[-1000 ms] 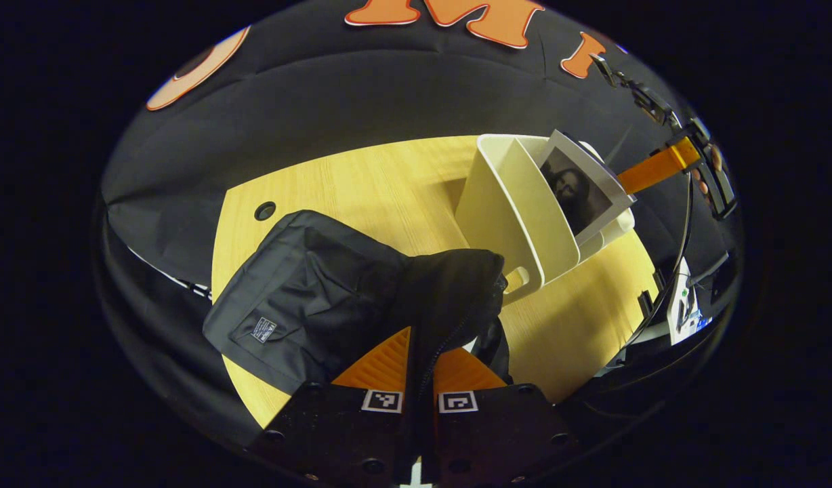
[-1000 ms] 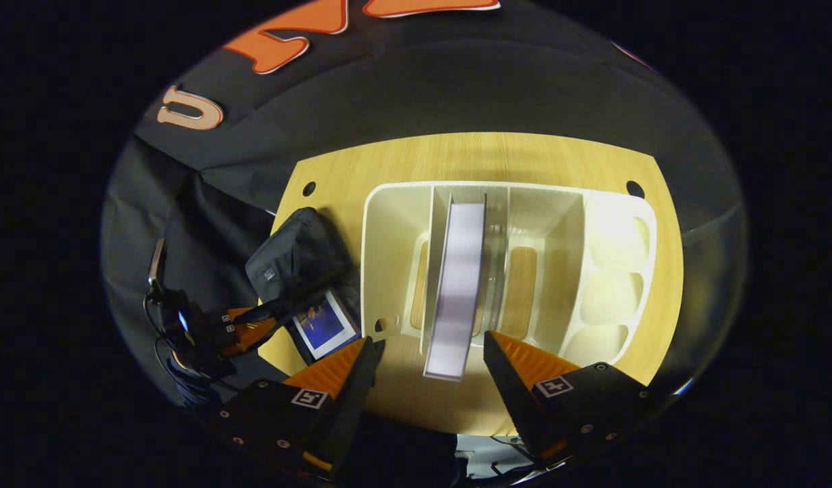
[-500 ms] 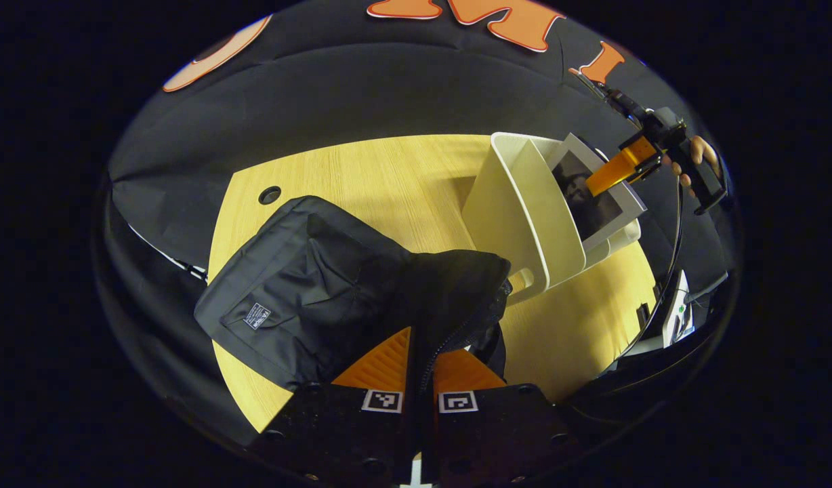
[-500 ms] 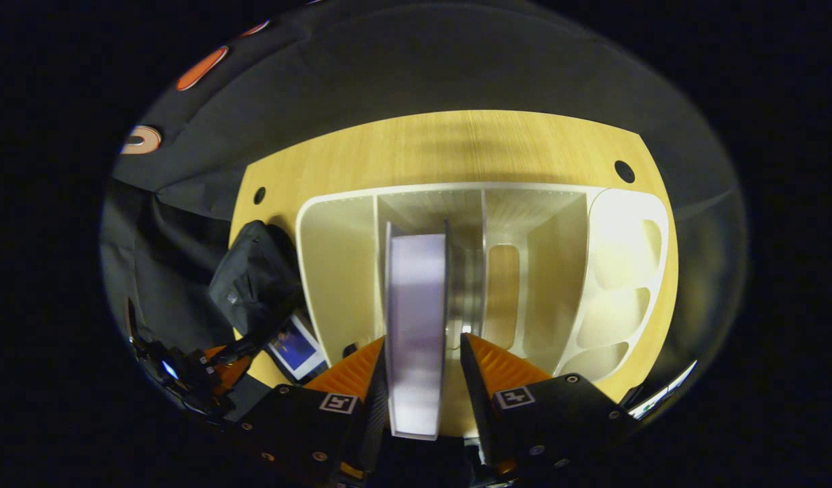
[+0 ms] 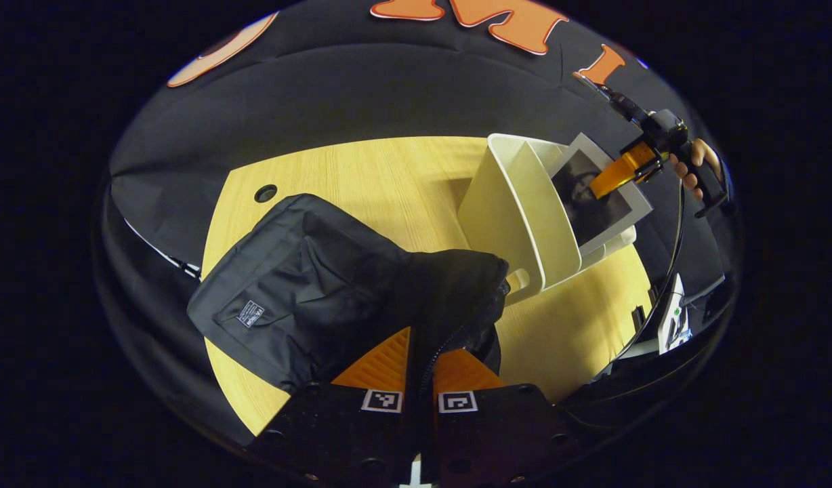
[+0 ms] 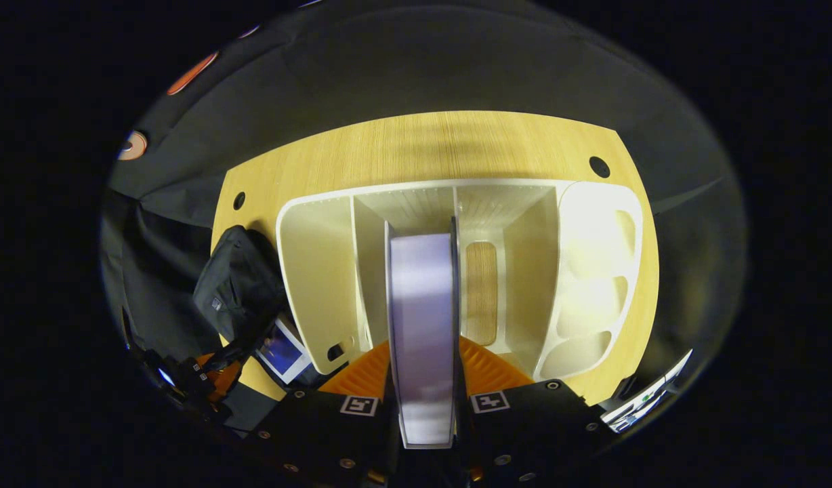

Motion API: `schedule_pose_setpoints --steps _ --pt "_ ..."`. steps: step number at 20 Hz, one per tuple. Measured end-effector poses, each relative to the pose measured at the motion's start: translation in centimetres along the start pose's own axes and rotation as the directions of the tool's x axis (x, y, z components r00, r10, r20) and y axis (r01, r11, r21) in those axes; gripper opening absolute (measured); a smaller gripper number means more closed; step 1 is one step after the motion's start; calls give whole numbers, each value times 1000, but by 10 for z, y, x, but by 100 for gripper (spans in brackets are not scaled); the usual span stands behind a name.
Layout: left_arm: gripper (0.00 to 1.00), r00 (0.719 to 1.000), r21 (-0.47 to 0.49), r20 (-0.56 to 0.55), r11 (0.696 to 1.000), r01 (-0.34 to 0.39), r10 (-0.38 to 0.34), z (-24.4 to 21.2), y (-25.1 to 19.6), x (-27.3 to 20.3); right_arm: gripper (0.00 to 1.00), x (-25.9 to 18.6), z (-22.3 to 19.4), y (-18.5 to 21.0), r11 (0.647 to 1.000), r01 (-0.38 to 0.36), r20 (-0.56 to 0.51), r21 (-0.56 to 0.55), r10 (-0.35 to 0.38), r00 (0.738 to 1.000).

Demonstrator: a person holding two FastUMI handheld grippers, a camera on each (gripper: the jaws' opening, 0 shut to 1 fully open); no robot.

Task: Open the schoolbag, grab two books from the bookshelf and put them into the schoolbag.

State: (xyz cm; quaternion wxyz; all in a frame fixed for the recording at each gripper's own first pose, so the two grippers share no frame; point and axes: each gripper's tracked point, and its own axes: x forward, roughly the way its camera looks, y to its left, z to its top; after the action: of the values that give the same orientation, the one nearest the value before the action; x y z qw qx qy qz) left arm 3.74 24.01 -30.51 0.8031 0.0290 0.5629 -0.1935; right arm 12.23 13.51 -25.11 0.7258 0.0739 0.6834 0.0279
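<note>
A: What is the left tool [image 5: 419, 369] doing in the left gripper view?

B: It is sitting at the bottom centre of the frame, and its two fingers are pressing together on the zipper edge of the black schoolbag [image 5: 335, 291]. The schoolbag is lying on the wooden desk [image 5: 382, 183], in the lower left part of the frame, with a small label on its front.

A: And the bookshelf?

B: The cream bookshelf [image 5: 517, 210] is standing on the desk in the upper right of that view, just beside the schoolbag. A book with a grey cover [image 5: 595, 200] is leaning in one of its slots, and the right tool [image 5: 616, 175], held by a hand [image 5: 694, 166], is gripping the book's upper edge.

A: Is the right gripper view showing the same thing?

B: Yes. At the bottom centre the right tool [image 6: 426, 379] is clamping that book [image 6: 423, 325] from both sides; the page edges are facing the camera. The book is standing in the second slot from the left of the bookshelf [image 6: 321, 271]. In the lower left, a second book with a blue cover [image 6: 280, 350] is lying in the open mouth of the schoolbag [image 6: 236, 288], near the left tool [image 6: 209, 369].
</note>
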Motion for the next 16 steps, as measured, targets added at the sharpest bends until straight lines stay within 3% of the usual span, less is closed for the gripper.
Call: schedule_pose_setpoints --steps 4,5,6,16 --pt "5 1000 49 11 999 23 -23 3 1 -5 34 -32 -12 -5 1000 1 57 31 -2 998" --pt "5 999 62 15 998 28 -29 4 2 -6 43 -42 -15 -4 999 -2 74 44 -2 997" --pt "5 999 74 18 997 37 -39 5 3 -7 34 -51 -19 -3 998 -4 92 59 -2 996" --pt "5 993 235 10 966 110 -116 -1 20 -17 33 -140 -67 18 984 -29 281 175 -22 959"
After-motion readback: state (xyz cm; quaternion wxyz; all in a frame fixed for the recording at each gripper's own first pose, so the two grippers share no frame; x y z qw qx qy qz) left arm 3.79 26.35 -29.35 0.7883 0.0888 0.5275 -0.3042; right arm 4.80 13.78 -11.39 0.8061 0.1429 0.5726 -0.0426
